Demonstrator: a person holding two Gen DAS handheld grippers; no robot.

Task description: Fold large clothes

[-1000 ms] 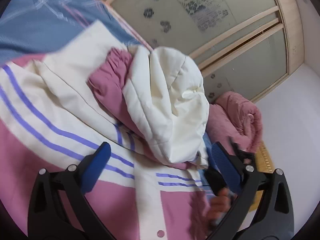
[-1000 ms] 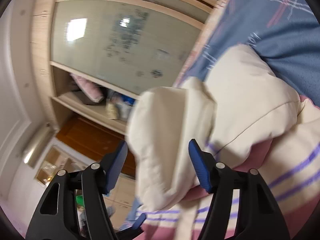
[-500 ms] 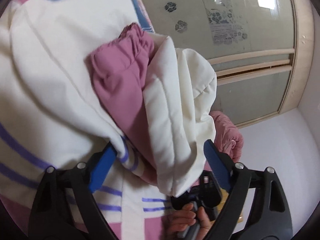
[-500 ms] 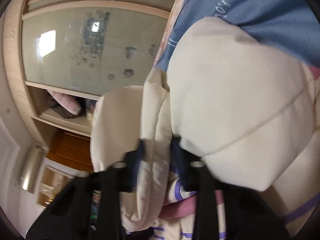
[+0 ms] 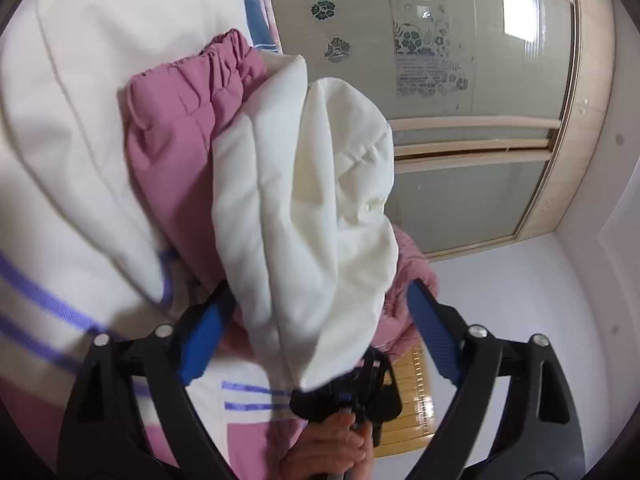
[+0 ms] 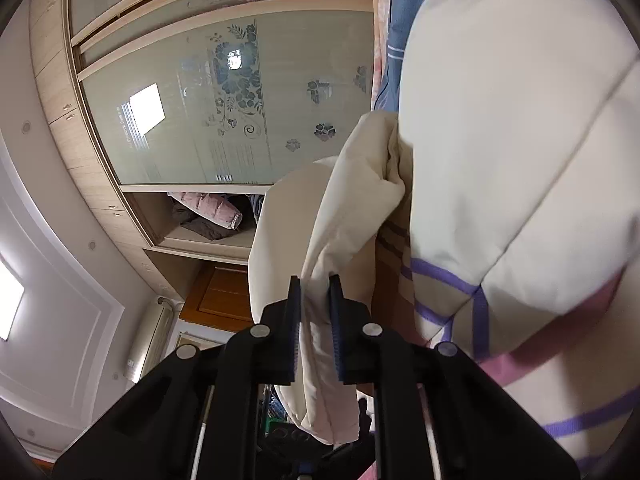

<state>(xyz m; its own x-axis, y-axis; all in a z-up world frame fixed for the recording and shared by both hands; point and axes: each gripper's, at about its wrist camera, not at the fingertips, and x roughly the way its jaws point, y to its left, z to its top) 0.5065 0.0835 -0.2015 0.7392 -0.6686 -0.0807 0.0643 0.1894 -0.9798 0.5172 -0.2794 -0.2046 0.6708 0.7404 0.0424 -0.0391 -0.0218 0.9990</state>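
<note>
A large padded jacket, cream and pink with purple stripes [image 5: 68, 184], lies on a blue bedsheet [image 6: 404, 12]. Its cream hood [image 5: 316, 216] is lifted up, and a pink elastic cuff [image 5: 192, 92] sits beside it. My right gripper [image 6: 314, 320] is shut on the edge of the cream hood [image 6: 344, 216]; it also shows in the left wrist view [image 5: 352, 396], held by a hand. My left gripper [image 5: 316, 328] is open, its blue pads [image 5: 200, 340] on either side of the hanging hood without pinching it.
A wardrobe with frosted glass sliding doors [image 5: 460, 80] stands past the bed edge. An open shelf [image 6: 212, 224] holds folded pink and dark items. A pink quilted bundle [image 5: 412, 280] and a bamboo mat [image 5: 408, 396] lie beyond the hood.
My right gripper went from open to shut on the cream hood's edge. My left gripper moved in closer, so the hood now hangs between its open fingers.
</note>
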